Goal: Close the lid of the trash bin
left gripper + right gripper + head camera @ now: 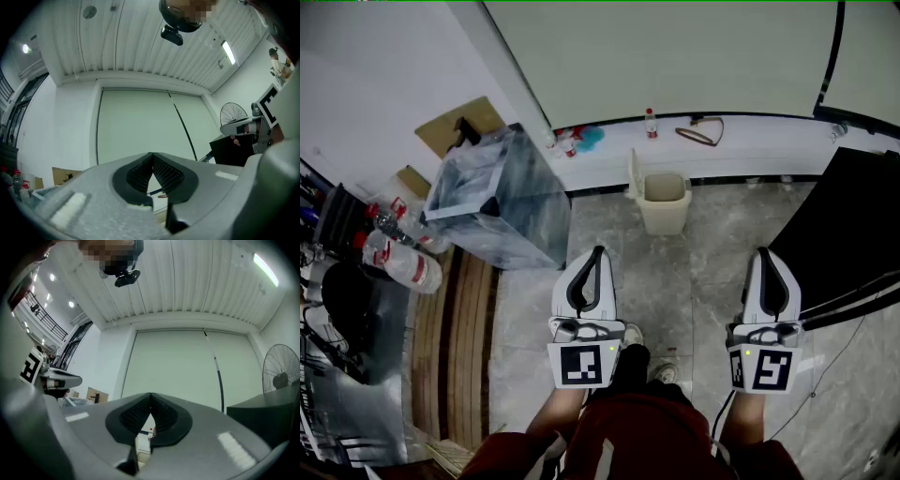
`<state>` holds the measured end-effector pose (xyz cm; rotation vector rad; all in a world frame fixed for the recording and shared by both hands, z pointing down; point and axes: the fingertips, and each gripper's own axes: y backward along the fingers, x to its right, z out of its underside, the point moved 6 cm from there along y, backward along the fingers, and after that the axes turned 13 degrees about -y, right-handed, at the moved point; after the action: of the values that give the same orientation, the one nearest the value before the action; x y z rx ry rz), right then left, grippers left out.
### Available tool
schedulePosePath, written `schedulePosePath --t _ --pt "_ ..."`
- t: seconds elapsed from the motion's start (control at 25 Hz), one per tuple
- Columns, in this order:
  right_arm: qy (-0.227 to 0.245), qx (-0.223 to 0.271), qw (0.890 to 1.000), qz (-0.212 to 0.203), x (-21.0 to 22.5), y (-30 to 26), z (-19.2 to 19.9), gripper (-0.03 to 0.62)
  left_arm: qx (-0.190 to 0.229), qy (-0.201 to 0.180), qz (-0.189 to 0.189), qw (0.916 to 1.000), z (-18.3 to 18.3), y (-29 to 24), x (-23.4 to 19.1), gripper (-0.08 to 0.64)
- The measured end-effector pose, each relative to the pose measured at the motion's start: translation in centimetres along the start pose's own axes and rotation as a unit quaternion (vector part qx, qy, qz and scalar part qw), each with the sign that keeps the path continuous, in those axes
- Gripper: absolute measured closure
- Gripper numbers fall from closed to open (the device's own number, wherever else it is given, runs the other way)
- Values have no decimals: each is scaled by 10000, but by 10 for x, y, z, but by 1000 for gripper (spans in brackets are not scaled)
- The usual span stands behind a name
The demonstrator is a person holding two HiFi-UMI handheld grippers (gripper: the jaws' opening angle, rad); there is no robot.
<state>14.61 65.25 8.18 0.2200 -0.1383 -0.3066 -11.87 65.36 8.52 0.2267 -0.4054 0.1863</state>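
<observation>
A small beige trash bin (666, 202) stands on the grey floor by the white ledge, and its lid (633, 174) is upright at its left rim. Both grippers are held low near the person's legs, well short of the bin. My left gripper (598, 251) points toward the bin from its near left, jaws shut with nothing between them. My right gripper (763, 252) sits further right, also shut and empty. In the left gripper view the left gripper's pads (152, 155) meet at the tip, as do the right gripper's pads (150, 394) in the right gripper view.
A large clear container (499, 199) lined with plastic stands left of the bin. Water bottles (405, 264) lie at far left beside wooden planks (455, 347). A black cabinet (853, 225) stands on the right. The ledge (741, 145) carries a small bottle (650, 122) and a cable loop (700, 135).
</observation>
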Motion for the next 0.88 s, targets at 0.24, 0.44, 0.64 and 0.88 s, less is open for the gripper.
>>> schedulePosePath --t 0.24,0.44,0.64,0.88 --pt "24 -84 10000 -2 2 2 4 592 -53 81 -36 9999 1 1 1 554" --pt "77 -72 9999 -28 6 -5 3 592 -115 124 -95 9998 5 -4 2 555" --pt "-128 21 9999 35 23 -8 3 592 -53 99 -62 9999 4 -16 14 555" --pt "-139 28 9999 44 30 -18 6 592 -51 192 -39 9998 9 -31 18 555"
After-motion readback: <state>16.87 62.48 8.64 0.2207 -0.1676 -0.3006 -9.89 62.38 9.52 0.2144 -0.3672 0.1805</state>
